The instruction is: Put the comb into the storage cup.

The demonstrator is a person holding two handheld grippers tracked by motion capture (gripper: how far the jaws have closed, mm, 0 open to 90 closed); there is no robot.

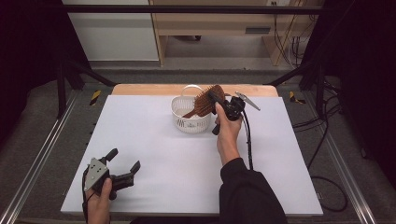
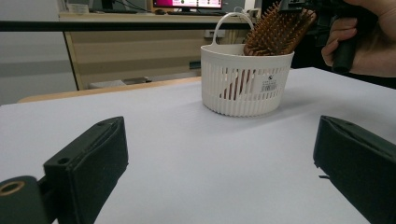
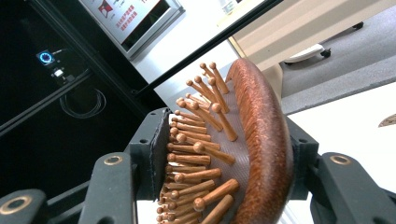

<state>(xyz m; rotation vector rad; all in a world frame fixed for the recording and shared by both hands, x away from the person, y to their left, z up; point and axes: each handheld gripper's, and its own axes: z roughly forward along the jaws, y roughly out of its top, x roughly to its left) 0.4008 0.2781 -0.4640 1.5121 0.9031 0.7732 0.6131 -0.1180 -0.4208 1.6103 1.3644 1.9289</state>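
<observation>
A: Lower left of the frame first, nearest the bottom edge?

B: Left gripper (image 1: 125, 158), spread wide, nothing between the jaws, low over the white worktop (image 1: 187, 163). Best left parked there, well apart from the work.

A: Farther up, centre right?

B: Right gripper (image 1: 215, 99), pinching the hairbrush (image 1: 204, 101) by its head. In the right gripper view, one pad against the bristles (image 3: 196, 140), the other against the rounded wooden back (image 3: 261, 140). Springy on the bristle side, so probably not a firm hold.

A: And the brush itself?

B: Just above centre of the frame, tilted over the white basket (image 1: 189, 123), handle (image 1: 189, 114) already down inside, head above the rim.

A: Step in hand, then?

B: By the look of it, seating the brush in the basket, handle first.

A: Done well how?

B: Lower slowly along the tilt of the handle. Keep the head off the basket's loop handle (image 1: 191, 87) at the far rim. Avoid pushing sideways on the wall: light basket, likely to slide or tip. Let the handle end reach the bottom before easing the jaws apart, then draw the right gripper straight back, clear of the bristles.

A: Main risk?

B: Pins snagging on the pad at release and dragging the brush back out.
</observation>
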